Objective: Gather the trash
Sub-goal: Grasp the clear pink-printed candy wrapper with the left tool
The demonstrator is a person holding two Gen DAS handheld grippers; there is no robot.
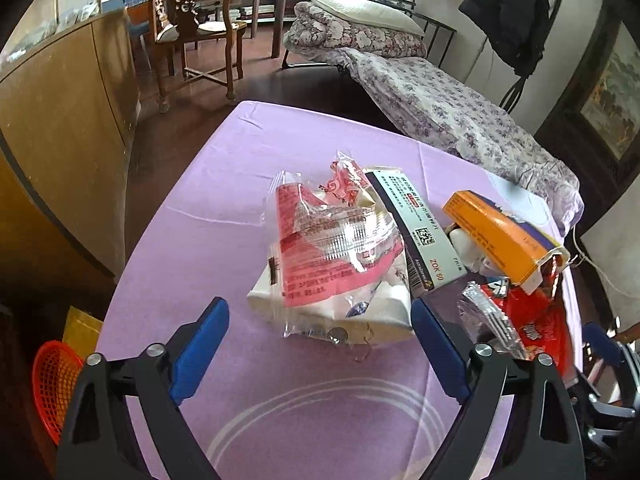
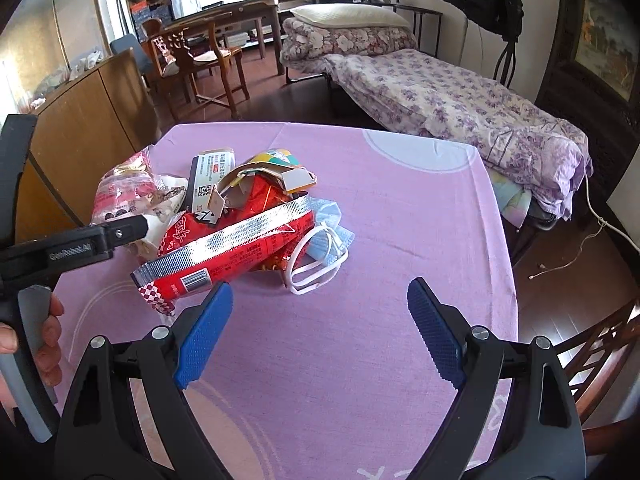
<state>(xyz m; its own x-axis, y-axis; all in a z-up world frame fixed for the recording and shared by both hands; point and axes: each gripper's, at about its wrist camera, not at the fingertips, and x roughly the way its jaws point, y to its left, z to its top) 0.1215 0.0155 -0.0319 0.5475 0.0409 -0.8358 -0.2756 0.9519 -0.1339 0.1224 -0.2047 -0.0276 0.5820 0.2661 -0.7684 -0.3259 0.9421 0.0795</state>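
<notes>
A heap of trash lies on the purple-clothed tabletop (image 2: 400, 208): a clear pink-printed plastic wrapper (image 1: 328, 248) draped over white packaging, a grey-and-white medicine box (image 1: 416, 232) leaning against it, an orange carton (image 1: 500, 236) just beside that, and a red snack bag (image 2: 240, 248) with a silver crimped edge. A blue face mask (image 2: 328, 232) with white ear loops touches the red bag on its right side. The left hand-held gripper (image 1: 320, 344) is spread wide and empty, its blue pads flanking the near edge of the pink wrapper without touching it. The right hand-held gripper (image 2: 320, 332) is likewise released, poised over bare cloth just short of the snack bag. Beyond the tabletop stand a floral-covered bed (image 2: 460, 100) and a wooden chair (image 2: 200, 64); a red mesh basket (image 1: 52, 384) sits on the floor at left.
</notes>
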